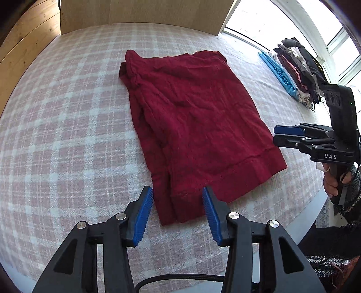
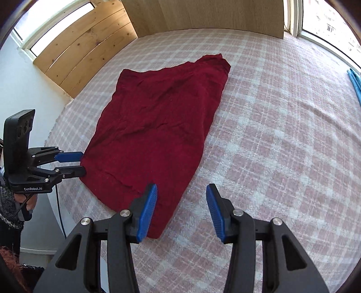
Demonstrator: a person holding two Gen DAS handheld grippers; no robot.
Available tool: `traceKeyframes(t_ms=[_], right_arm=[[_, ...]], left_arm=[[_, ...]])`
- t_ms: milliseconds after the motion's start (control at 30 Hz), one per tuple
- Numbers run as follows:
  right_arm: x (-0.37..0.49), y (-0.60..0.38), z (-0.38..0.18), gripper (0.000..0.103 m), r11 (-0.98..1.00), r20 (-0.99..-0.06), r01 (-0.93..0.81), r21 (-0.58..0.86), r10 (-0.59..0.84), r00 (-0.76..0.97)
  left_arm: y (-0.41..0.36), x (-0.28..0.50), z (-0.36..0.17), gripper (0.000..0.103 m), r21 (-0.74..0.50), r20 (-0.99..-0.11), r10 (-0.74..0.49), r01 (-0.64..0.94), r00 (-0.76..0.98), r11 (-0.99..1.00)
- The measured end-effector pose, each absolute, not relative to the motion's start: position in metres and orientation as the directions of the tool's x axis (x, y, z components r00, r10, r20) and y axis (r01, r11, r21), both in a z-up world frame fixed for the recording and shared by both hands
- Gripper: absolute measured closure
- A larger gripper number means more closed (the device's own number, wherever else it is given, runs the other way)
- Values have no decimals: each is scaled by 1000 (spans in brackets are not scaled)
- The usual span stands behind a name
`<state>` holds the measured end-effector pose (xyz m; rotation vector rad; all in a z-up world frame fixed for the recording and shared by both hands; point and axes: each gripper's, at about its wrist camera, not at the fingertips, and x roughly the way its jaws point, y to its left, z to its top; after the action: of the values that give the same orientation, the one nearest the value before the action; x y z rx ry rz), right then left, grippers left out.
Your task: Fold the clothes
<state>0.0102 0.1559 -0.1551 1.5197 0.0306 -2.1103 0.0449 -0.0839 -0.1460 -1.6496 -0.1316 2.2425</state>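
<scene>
A dark red garment [image 1: 194, 126] lies folded lengthwise and flat on the pink checked bed cover [image 1: 67, 135]; it also shows in the right wrist view [image 2: 155, 133]. My left gripper [image 1: 177, 214] is open and empty, its jaws straddling the garment's near left hem corner just above the cloth. It shows from the side in the right wrist view [image 2: 82, 163]. My right gripper [image 2: 181, 209] is open and empty over the garment's near right corner. It also shows in the left wrist view [image 1: 275, 135], beside the hem's right edge.
A stack of folded clothes [image 1: 300, 72] with a blue item [image 1: 277, 69] lies at the bed's far right by the window. A wooden headboard [image 2: 203, 15] and wooden wall panels [image 2: 83, 51] stand behind the bed. The bed's near edge runs by my hands.
</scene>
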Motion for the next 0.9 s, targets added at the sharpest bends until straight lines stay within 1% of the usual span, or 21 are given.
traceKeyframes(t_ms=[100, 167, 200, 233, 300, 367, 433, 467, 500, 533, 567, 633, 800, 900], right_arm=[[14, 153, -162, 58, -864, -898, 419, 279, -389, -204], [18, 151, -162, 55, -865, -898, 425, 267, -383, -215], [19, 151, -162, 52, -864, -900, 429, 265, -382, -213], [21, 150, -162, 48, -862, -901, 432, 263, -380, -210], [25, 149, -162, 47, -860, -904, 439, 259, -377, -204], [27, 147, -162, 47, -846, -896, 452, 283, -401, -189], [28, 143, -164, 47, -834, -886, 469, 292, -421, -197], [29, 140, -164, 49, -829, -879, 477, 292, -429, -206], [30, 138, -165, 66, -819, -870, 483, 310, -449, -203], [29, 137, -165, 73, -821, -869, 480, 310, -449, -207], [29, 136, -165, 75, -826, -870, 474, 304, -443, -214], [29, 139, -160, 84, -829, -867, 464, 313, -449, -216], [33, 163, -131, 87, -812, -815, 420, 405, -529, -237], [30, 171, -120, 87, -812, -802, 407, 418, -541, -255]], left_arm=[[-83, 50, -152, 60, -281, -911, 327, -202, -251, -938], [-79, 50, -152, 62, -253, -917, 306, -222, -255, -942], [-77, 50, -152, 62, -235, -921, 294, -235, -257, -943], [-76, 50, -152, 65, -224, -923, 286, -245, -258, -943], [-77, 49, -152, 70, -215, -925, 280, -253, -259, -943], [-84, 46, -153, 82, -266, -914, 322, -234, -248, -935], [-96, 44, -155, 86, -318, -900, 366, -217, -237, -923], [-101, 43, -156, 88, -341, -892, 387, -214, -232, -915], [-105, 42, -157, 89, -363, -885, 407, -211, -227, -908], [-109, 40, -157, 91, -385, -878, 425, -203, -222, -901], [-112, 39, -158, 92, -401, -871, 440, -199, -219, -894], [-118, 39, -155, 93, -428, -858, 462, -187, -223, -884], [-128, 52, -126, 95, -504, -803, 535, -180, -263, -845], [-131, 57, -105, 95, -520, -774, 560, -207, -296, -829]])
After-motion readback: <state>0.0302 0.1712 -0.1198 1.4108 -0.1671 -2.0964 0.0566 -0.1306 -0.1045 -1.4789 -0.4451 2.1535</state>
